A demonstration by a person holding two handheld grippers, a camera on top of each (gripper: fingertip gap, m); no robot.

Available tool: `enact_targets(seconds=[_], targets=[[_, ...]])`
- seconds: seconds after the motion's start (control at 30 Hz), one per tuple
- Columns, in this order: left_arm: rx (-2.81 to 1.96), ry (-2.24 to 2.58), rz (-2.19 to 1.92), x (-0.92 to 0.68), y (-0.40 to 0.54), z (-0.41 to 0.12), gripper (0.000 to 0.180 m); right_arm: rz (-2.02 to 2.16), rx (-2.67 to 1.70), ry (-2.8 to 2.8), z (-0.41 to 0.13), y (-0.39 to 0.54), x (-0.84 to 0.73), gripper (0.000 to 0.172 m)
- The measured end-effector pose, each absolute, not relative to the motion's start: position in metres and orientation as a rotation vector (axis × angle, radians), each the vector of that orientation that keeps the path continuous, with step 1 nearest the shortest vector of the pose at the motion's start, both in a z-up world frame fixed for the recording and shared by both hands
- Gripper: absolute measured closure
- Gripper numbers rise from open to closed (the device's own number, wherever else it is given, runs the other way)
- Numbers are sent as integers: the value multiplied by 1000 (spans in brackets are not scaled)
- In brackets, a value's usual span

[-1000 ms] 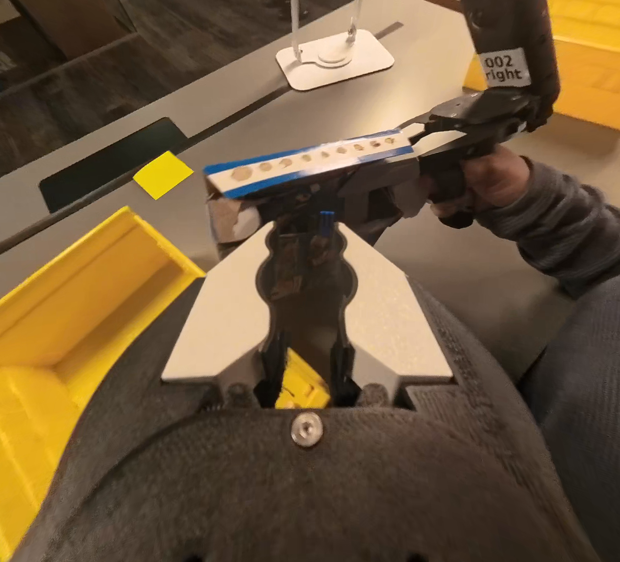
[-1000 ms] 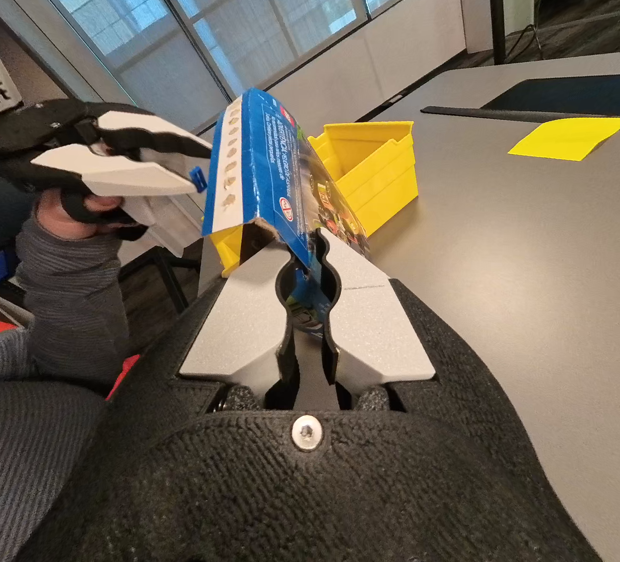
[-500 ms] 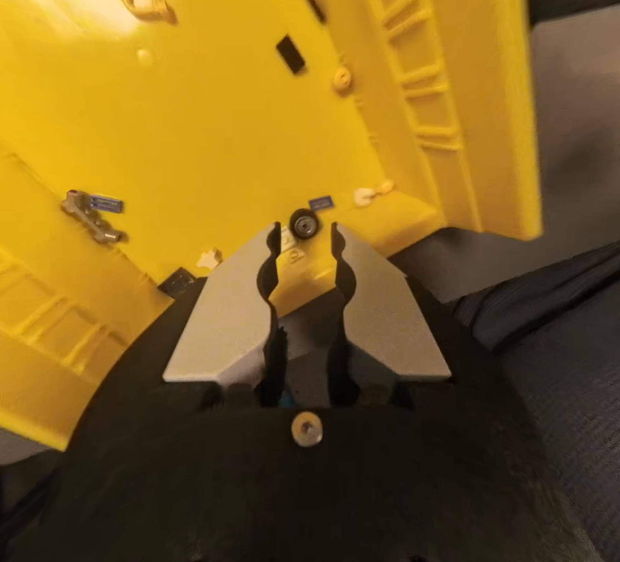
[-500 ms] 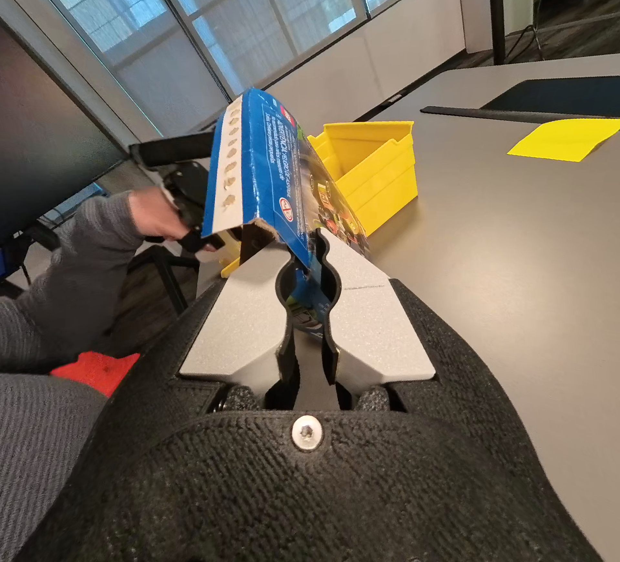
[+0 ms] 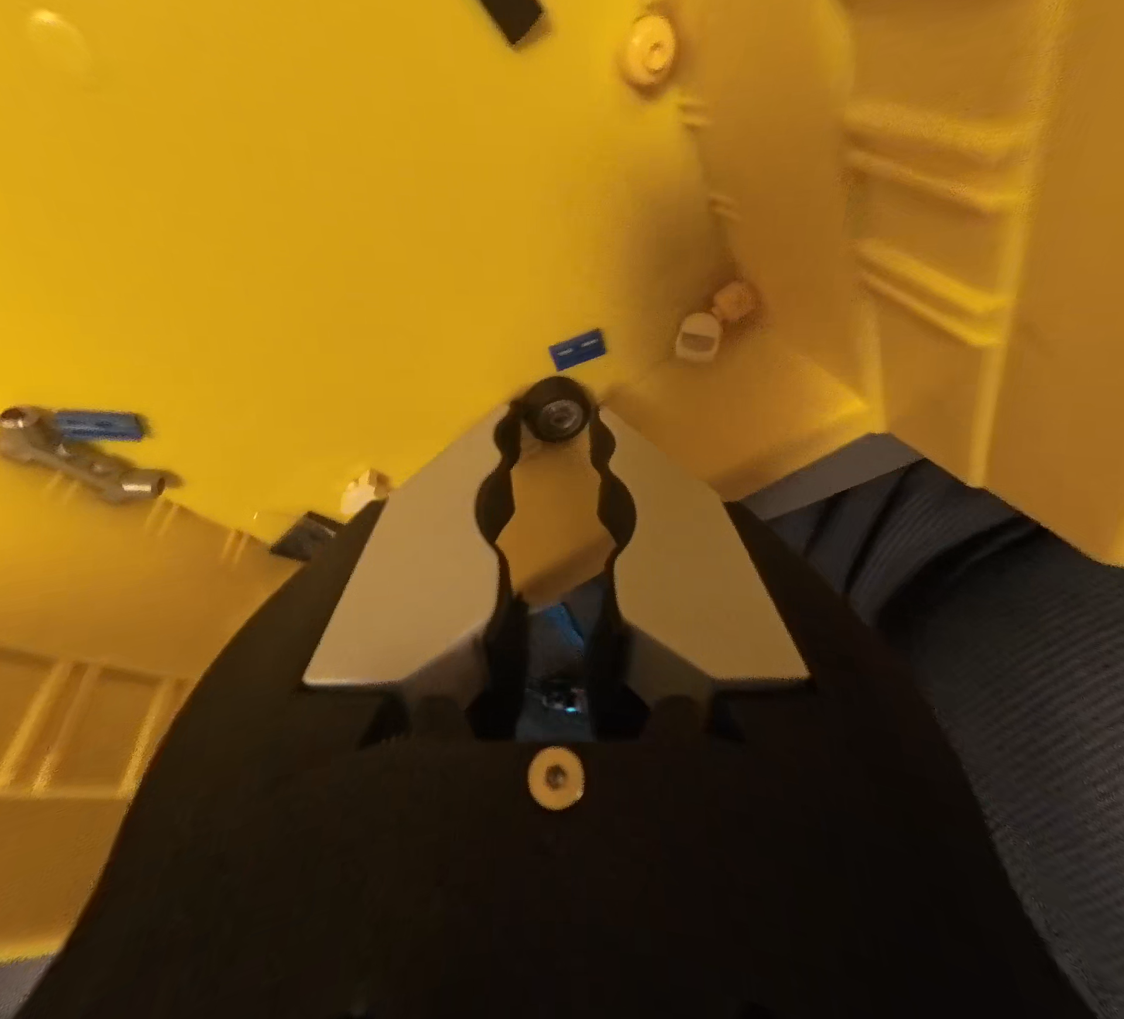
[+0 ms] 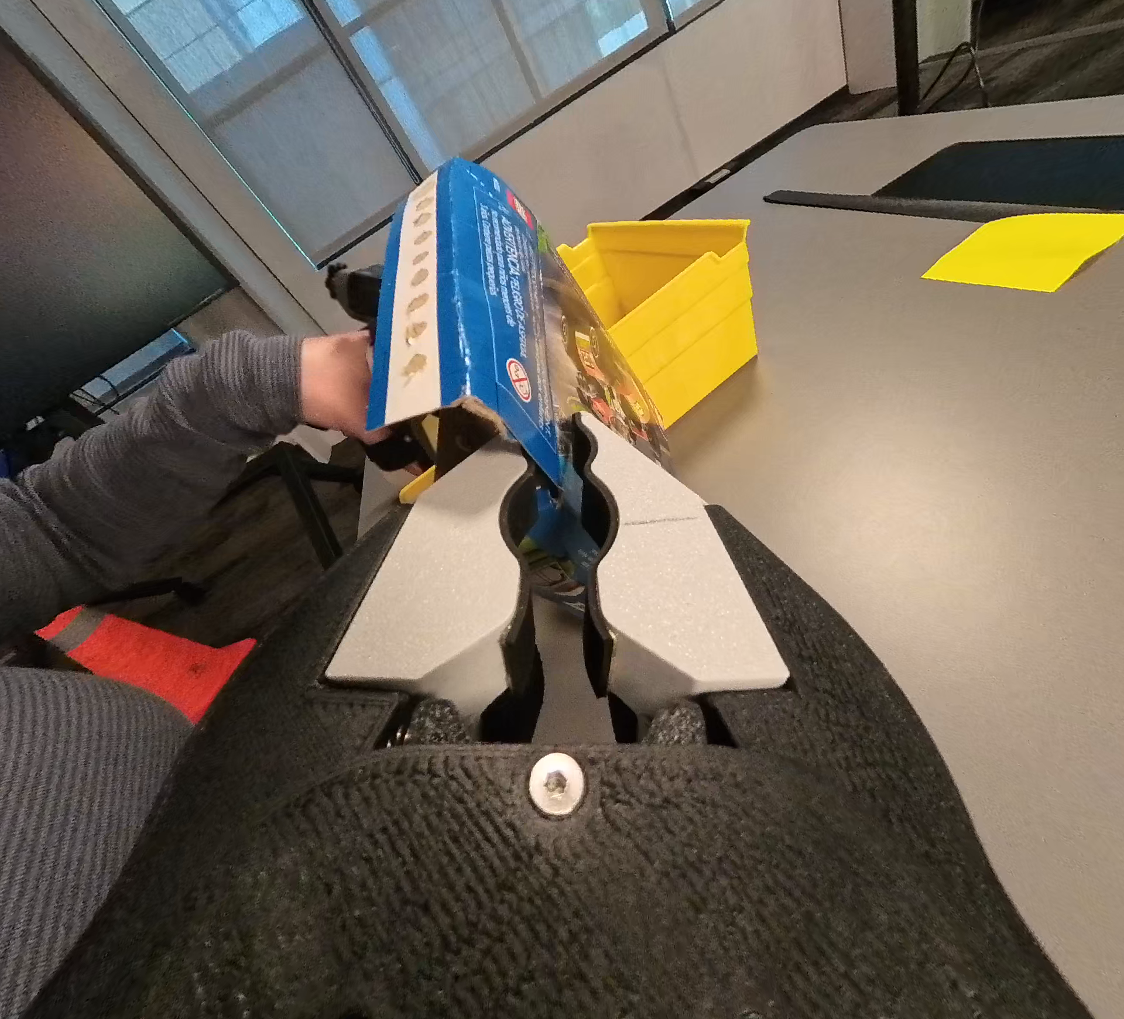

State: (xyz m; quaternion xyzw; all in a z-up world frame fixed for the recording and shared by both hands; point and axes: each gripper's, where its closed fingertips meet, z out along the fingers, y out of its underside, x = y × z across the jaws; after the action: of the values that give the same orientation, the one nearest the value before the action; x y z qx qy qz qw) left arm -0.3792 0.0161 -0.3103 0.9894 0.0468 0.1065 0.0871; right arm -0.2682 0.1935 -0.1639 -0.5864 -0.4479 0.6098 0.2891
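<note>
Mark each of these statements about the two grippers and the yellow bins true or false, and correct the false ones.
1. The right gripper is clamped on a blue cardboard box. True.
2. The left gripper reaches over a red tray. False: it is inside a yellow bin.
3. A small black wheel sits at the left gripper's fingertips. True.
4. The blue cardboard box lies flat on the grey table. False: it is held up in the air, tilted, with its torn end open.
5. A yellow sheet lies on the grey table beyond a second yellow bin. True.
6. The yellow bin under the left gripper holds nothing. False: small loose parts are scattered in it, among them a blue plate.
</note>
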Motion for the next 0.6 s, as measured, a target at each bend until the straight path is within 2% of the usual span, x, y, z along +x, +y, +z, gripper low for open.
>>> enact_targets(seconds=[0.17, 0.3, 0.43, 0.5, 0.6], targets=[[3216, 137, 242, -384, 41, -284, 161, 1628, -1570, -1186, -164, 195, -268, 167], [3762, 114, 150, -371, 88, -191, 161, 1623, -1574, -1169, -164, 196, -269, 167], [4198, -347, 251, -310, 118, -104, 161, 1641, -1576, -1149, -163, 196, -270, 167], [4253, -565, 302, -283, 131, -91, 160, 1650, -1575, -1141, -163, 195, -271, 167], [4218, -668, 280, -266, 150, -105, 160, 1659, -1572, -1136, -162, 194, -271, 167]])
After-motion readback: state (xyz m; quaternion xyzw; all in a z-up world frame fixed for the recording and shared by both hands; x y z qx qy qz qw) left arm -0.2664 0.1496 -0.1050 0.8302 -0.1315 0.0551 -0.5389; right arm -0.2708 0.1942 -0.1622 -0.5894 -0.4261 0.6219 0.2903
